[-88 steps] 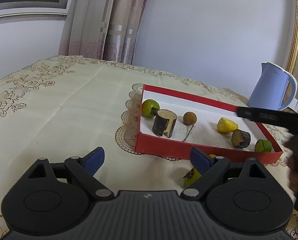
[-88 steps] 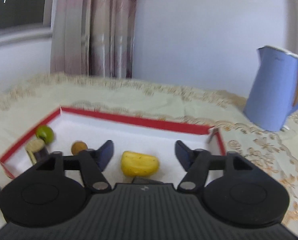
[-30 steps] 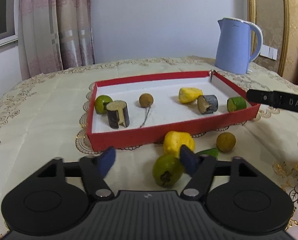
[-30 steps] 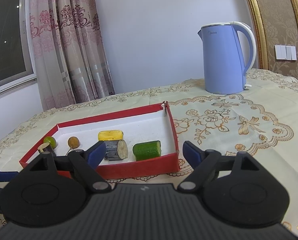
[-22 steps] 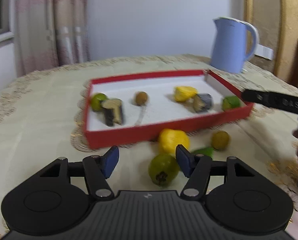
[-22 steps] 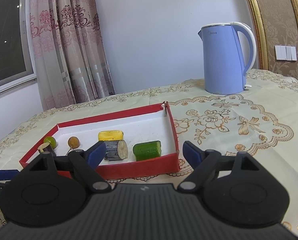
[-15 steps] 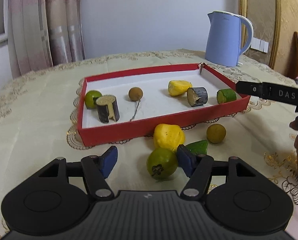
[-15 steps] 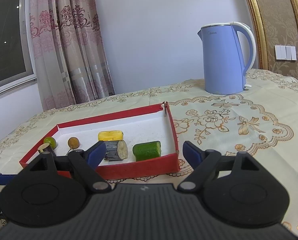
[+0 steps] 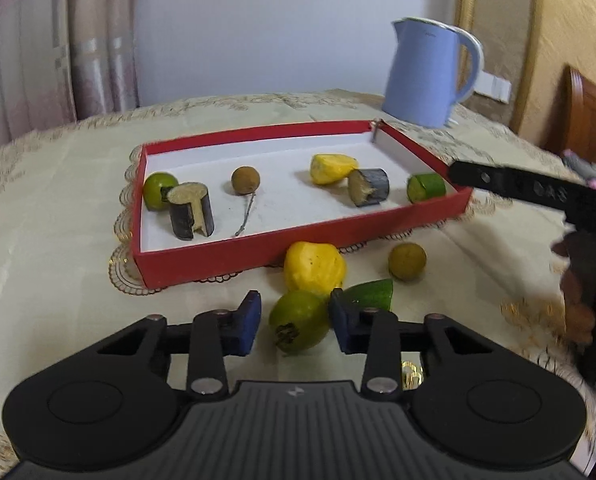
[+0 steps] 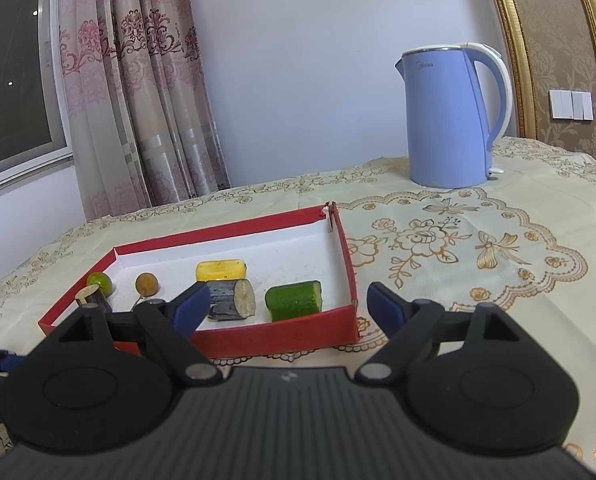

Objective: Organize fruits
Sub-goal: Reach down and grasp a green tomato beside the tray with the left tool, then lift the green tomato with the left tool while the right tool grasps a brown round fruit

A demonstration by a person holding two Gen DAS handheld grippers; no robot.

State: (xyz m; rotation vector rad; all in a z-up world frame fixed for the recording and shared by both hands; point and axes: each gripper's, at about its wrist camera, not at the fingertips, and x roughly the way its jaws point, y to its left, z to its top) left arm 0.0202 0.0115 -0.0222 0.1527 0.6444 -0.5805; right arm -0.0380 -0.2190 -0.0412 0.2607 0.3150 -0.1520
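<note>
1. Curtains and a pale wall stand behind a counter (image 9: 50,200) with a cream lace cloth. A blue kettle (image 9: 429,72) sits at the back.
2. A red tray (image 9: 298,236) lies in the middle. Inside it are a small green fruit (image 9: 157,190), a brown longan (image 9: 245,180), a yellow piece (image 9: 329,168), two dark stalk chunks and a green chunk.
3. Four fruits lie on the cloth, out of the tray: a green guava (image 9: 298,320), a yellow fruit (image 9: 313,268), a green wedge (image 9: 371,294) and a brown round fruit (image 9: 406,261).
4. The left gripper (image 9: 294,322) is closing around the green guava. The right pad looks like it touches the fruit. The left pad is a little way off.
5. The right gripper (image 10: 286,308) has its jaws wide apart with nothing in them. It hangs just in front of the tray.
6. To do this well, I think the left gripper should squeeze the round middle of the guava softly. Then it should lift straight up, so it does not bump the yellow fruit just behind.
7. A second ago the left jaws stood wider, on both sides of the guava. The right gripper has not moved.
</note>
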